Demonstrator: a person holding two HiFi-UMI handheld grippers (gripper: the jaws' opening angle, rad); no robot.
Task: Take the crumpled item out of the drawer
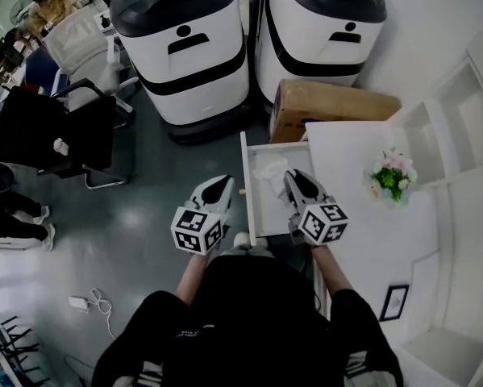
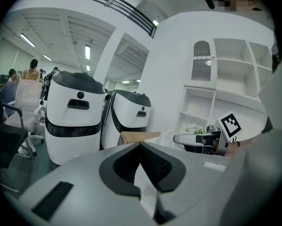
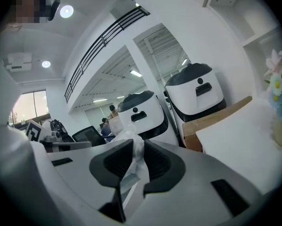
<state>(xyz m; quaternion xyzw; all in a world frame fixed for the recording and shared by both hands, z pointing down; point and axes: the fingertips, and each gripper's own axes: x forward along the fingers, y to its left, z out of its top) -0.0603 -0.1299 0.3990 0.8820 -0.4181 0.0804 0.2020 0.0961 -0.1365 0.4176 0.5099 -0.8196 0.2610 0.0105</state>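
- Right gripper view: your right gripper (image 3: pixel 137 144) has its jaws clamped on the crumpled translucent white plastic item (image 3: pixel 132 166), which is bunched between the dark pads.
- Head view: that item is at the open white drawer (image 1: pixel 246 192) pulled out of the white desk (image 1: pixel 346 151). Whether it touches the drawer's bottom is unclear.
- Left gripper view: your left gripper (image 2: pixel 141 146) has its jaws closed tip to tip with nothing held. It hovers just beside the drawer, above the grey floor (image 1: pixel 160 168).

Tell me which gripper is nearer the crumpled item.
Right. The right gripper is clamped on the crumpled item over the drawer; the left gripper hangs outside the drawer, apart.
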